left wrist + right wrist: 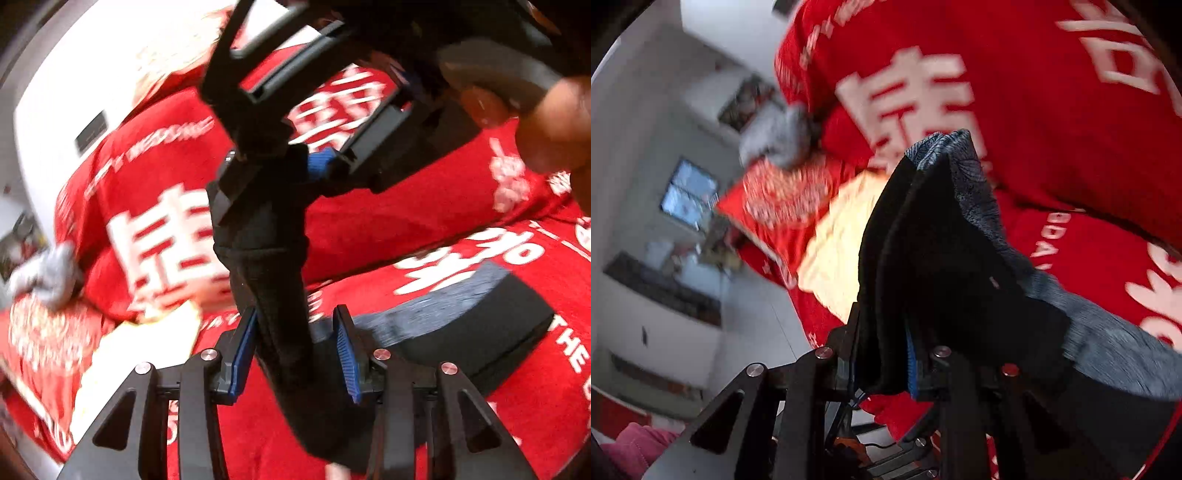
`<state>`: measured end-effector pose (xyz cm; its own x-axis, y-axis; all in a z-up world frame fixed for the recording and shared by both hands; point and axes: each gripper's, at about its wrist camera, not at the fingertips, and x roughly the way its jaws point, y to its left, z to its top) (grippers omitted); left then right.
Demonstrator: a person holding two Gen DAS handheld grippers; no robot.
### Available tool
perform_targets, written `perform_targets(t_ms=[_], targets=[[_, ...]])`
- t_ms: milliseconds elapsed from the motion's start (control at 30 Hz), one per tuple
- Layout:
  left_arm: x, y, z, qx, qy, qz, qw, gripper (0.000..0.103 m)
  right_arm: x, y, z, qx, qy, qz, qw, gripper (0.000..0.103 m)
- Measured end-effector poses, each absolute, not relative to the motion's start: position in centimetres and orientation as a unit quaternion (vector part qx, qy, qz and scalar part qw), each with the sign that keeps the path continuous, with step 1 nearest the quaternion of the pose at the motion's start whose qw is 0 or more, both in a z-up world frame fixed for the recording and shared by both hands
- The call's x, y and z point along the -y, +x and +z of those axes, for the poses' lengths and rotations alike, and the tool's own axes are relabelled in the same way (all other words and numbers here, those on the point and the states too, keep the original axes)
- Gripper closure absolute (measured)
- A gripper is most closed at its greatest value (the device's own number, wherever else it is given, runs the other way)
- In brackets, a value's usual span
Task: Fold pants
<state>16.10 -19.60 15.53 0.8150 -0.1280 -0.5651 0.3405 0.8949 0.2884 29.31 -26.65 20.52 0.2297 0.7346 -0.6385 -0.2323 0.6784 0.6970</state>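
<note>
The black pants (280,280) with a grey waistband (436,306) hang over a red bed cover. In the left wrist view my left gripper (295,350) stands open, its blue pads (347,350) on either side of a hanging fold of the pants without pinching it. My right gripper (314,166) is above it, shut on the upper end of the same fold. In the right wrist view the right gripper (908,354) is shut on bunched black pants (923,240), and the grey waistband (1108,332) trails to the right.
A red bed cover with white characters (406,229) fills both views, with red pillows (997,74) behind. A grey cloth (48,273) and a yellow patch (140,343) lie at the left. A white wall and window (687,192) show at the left.
</note>
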Motion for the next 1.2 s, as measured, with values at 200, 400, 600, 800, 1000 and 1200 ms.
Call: perform_targets(t_ms=[200, 400, 600, 800, 1000, 1200], targets=[[27.8, 13.8, 14.4, -0.274, 0.247, -0.195, 0.909, 0.061, 39.1, 24.2, 18.1, -0.479, 0.32, 0.285, 0.766, 0.081], [33.9, 12.8, 9.8, -0.32, 0.292, -0.243, 0.868, 0.061, 48.4, 20.1, 10.4, -0.471, 0.409, 0.226, 0.748, 0.082], [36.6, 12.1, 6.0, -0.353, 0.338, -0.259, 0.833, 0.061, 51.8, 18.1, 2.4, -0.475, 0.473, 0.186, 0.718, 0.082], [34.4, 11.4, 7.6, -0.339, 0.345, -0.299, 0.823, 0.059, 52.3, 17.3, 0.2, -0.455, 0.501, 0.202, 0.707, 0.081], [27.4, 16.0, 10.5, -0.408, 0.213, -0.249, 0.852, 0.039, 52.8, 16.5, 0.2, -0.446, 0.513, 0.201, 0.705, 0.079], [17.1, 22.8, 9.8, -0.456, 0.098, -0.115, 0.877, 0.018, 53.0, 15.6, 0.8, -0.445, 0.512, 0.207, 0.705, 0.056]])
